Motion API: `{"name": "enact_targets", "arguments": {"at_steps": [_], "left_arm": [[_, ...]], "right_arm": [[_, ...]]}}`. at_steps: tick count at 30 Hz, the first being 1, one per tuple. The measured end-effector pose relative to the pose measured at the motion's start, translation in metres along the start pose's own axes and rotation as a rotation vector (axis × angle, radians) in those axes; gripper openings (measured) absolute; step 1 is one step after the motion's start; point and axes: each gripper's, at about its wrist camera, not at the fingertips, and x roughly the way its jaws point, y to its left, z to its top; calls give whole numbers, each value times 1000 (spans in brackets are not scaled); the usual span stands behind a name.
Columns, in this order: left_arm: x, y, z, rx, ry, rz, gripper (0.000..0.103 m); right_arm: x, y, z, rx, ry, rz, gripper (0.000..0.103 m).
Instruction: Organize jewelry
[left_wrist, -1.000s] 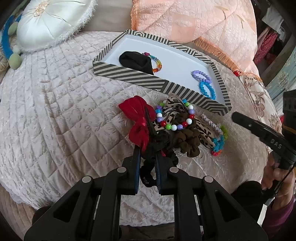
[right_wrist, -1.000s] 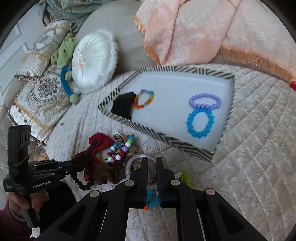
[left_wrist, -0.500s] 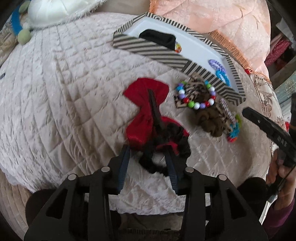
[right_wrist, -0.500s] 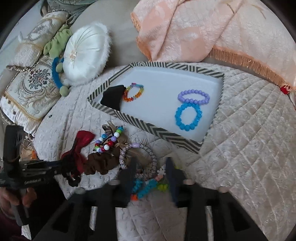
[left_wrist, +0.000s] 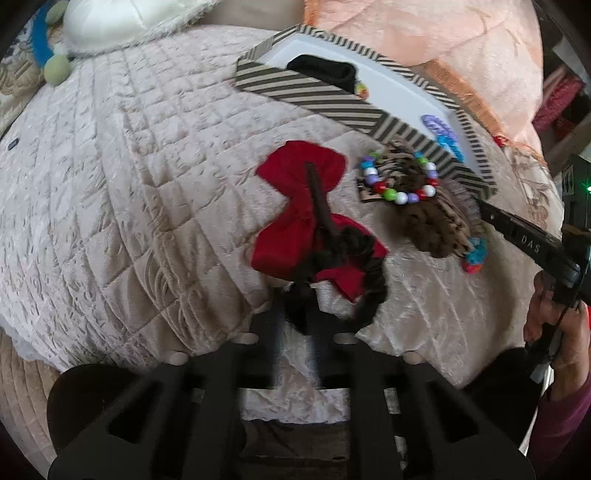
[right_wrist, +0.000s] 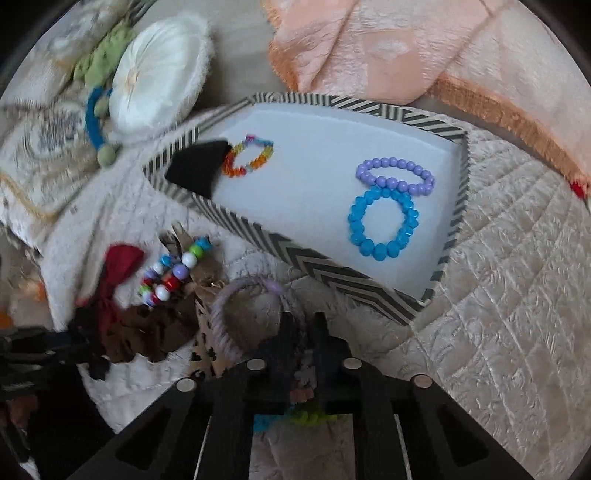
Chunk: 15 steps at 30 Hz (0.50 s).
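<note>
While beside tray rim (right_wrist: 314, 264), scattered accessories (right_wrist: 168, 275)

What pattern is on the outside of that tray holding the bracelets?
Black and cream stripes, forming chevrons along the tray wall. The right wrist view shows it best.

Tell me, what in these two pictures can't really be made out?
- Left wrist view: the striped tray's near wall hides most of the purple and blue bracelets inside.
- Right wrist view: the right gripper is motion-blurred; its fingers cover the bright beads beneath.
- Left wrist view: the left gripper is blurred around the black scrunchie.
</note>
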Motion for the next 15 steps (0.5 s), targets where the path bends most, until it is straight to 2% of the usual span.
{"name": "enact_targets", "arguments": {"at_steps": [6, 9, 12, 13, 15], "left_arm": [[-25, -5, 2, 19, -59, -27, 7], [-38, -9, 2, 27, -85, -39, 6], [-48, -13, 3, 34, -103, -52, 6], [-51, -14, 3, 36, -108, -53, 6], [-57, -14, 3, 38, -117, -56, 6]], "right_arm": [[-43, -10, 0, 56, -102, 39, 1], [-57, -9, 0, 49, -117, 40, 1], [-55, -2, 2, 18, -95, 35, 1], [-50, 0, 3, 7, -79, 31, 4], [-38, 3, 4, -11, -43, 18, 19]]}}
